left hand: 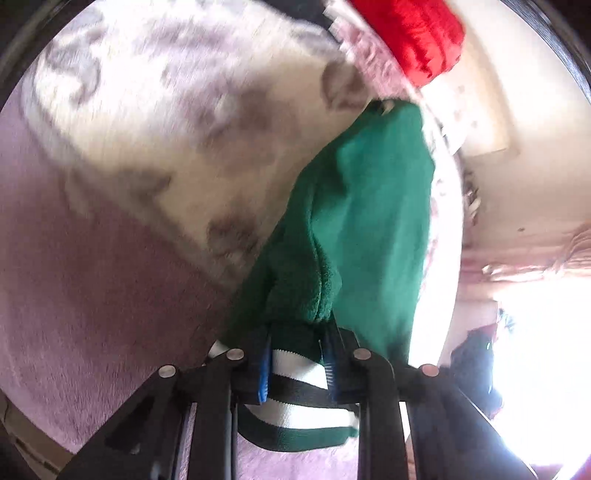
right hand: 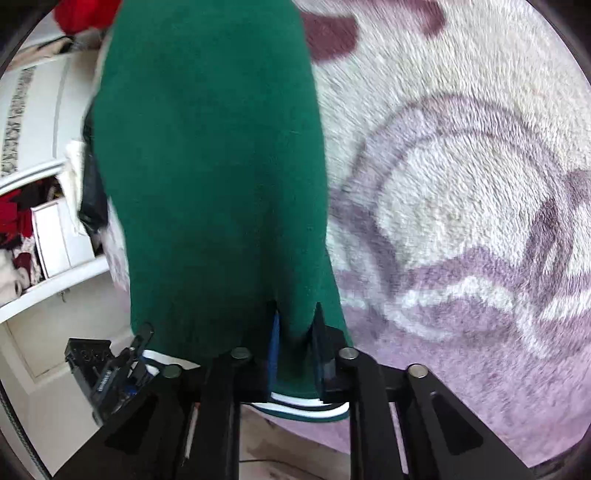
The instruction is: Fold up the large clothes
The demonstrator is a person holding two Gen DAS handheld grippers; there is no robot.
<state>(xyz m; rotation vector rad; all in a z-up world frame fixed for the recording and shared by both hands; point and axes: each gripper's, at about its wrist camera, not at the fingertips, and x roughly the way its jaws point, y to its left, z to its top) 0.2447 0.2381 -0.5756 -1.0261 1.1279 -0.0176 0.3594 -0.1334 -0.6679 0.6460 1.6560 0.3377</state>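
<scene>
A green garment [left hand: 369,206] with a black-and-white striped hem [left hand: 299,387] hangs lifted over a plush lilac and cream blanket [left hand: 129,155]. My left gripper [left hand: 297,354] is shut on its hem edge. In the right wrist view the same green garment [right hand: 210,166] stretches away from me, and my right gripper [right hand: 295,350] is shut on another part of its striped hem [right hand: 306,402]. The left gripper [right hand: 110,365] shows at the lower left of that view, holding the hem beside mine.
A red cloth [left hand: 413,33] lies at the far end of the blanket. White shelves with clothes [right hand: 33,229] stand at the left in the right wrist view. Bright window light [left hand: 535,350] fills the right side.
</scene>
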